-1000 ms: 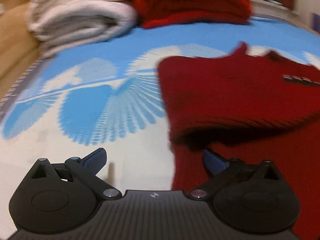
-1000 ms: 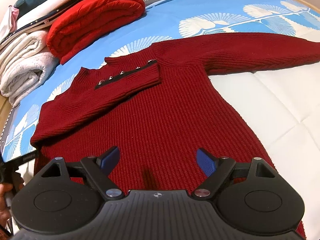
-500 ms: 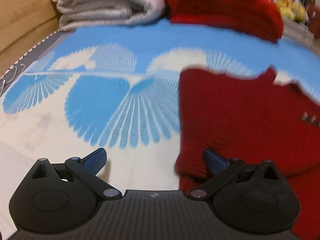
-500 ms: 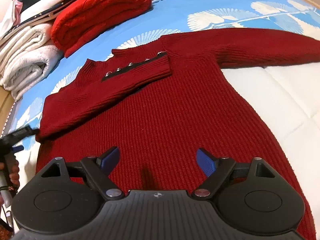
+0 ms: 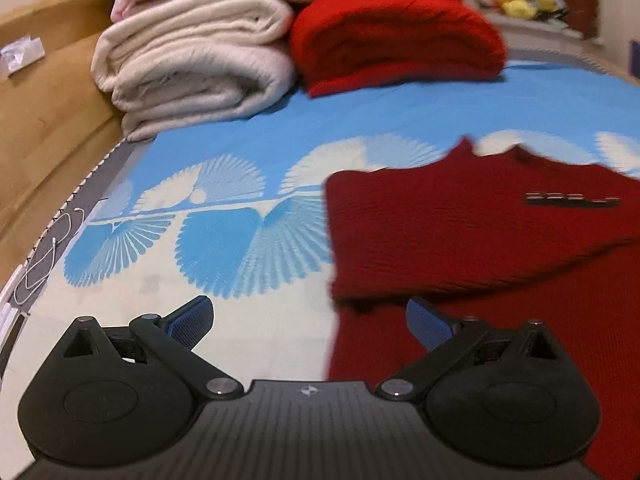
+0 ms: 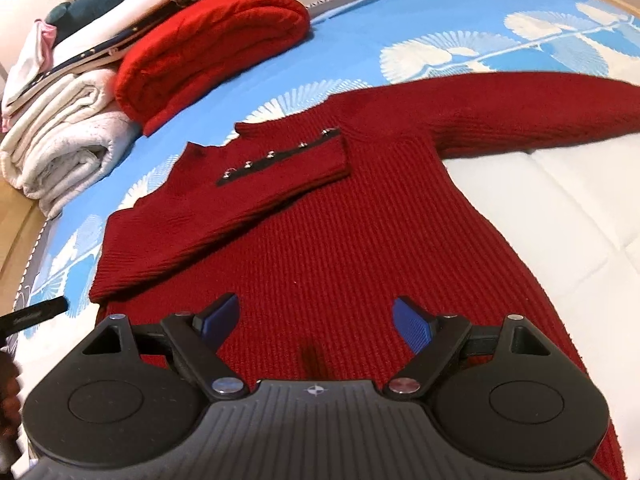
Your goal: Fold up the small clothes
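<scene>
A dark red knit sweater [image 6: 340,240] lies flat on the bed. Its left sleeve [image 6: 240,196], with a row of metal buttons on the cuff, is folded across the chest, while the other sleeve [image 6: 520,112] stretches out to the right. My right gripper [image 6: 316,320] hovers open above the sweater's lower body, nothing between its blue pads. In the left wrist view the sweater [image 5: 460,232] fills the right side, and my left gripper [image 5: 308,320] is open above the sweater's left edge, holding nothing. The left tool's tip [image 6: 36,312] shows at the right wrist view's left edge.
Folded clothes are stacked at the head of the bed: a bright red knit [image 5: 392,40] [image 6: 208,48] and cream blankets [image 5: 192,76] [image 6: 60,148]. The blue fan-patterned sheet [image 5: 224,216] meets a wooden bed frame [image 5: 44,128] on the left. White quilt [image 6: 580,220] lies to the right.
My left gripper has pulled back and risen from the folded sleeve's edge, so more of the bed and the stacks shows. The right gripper has barely moved.
</scene>
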The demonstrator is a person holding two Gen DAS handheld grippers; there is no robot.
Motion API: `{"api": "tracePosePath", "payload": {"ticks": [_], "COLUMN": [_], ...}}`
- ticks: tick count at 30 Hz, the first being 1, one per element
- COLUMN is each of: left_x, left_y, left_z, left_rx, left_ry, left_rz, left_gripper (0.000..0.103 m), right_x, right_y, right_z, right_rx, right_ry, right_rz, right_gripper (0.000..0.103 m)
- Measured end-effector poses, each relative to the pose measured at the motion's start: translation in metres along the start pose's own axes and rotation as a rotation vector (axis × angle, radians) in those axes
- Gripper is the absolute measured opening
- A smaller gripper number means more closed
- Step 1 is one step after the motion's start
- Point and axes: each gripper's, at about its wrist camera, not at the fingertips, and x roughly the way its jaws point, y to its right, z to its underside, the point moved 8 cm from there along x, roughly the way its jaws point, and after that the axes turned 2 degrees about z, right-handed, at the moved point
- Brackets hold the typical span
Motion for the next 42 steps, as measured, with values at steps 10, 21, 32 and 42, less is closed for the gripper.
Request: {"api": "tracePosePath", "payload": {"ticks": [10, 21, 32, 42], "left_x": [-0.052, -0.030, -0.029, -0.028], "left_y": [0.046, 0.064, 0.070, 0.090], "left_z": [0.090, 0.090, 0.088, 0.096], "left_rx": [-0.144, -0.086, -0.102, -0.085], "left_ry": [-0.121, -0.133, -0.150, -0.197], "left_rz": [0.137, 0.133, 0.168, 0.250], "left_gripper": [0.103, 0.103, 0.103, 0.103], "right_x": [-0.022, -0.025, -0.024, -0.024], "right_y": [0.004, 0.015, 0.020, 0.027], "right_z": [0.010, 0.008, 0.010, 0.013], "right_rx": [-0.067, -0.008, 0.007, 0.047], "right_ry": [0.071, 0.070, 0.037, 0.000], "right_rz": [0.024, 0.037, 0.015, -0.009], "right_gripper": [0.085, 0.085, 0.085, 0.085]}}
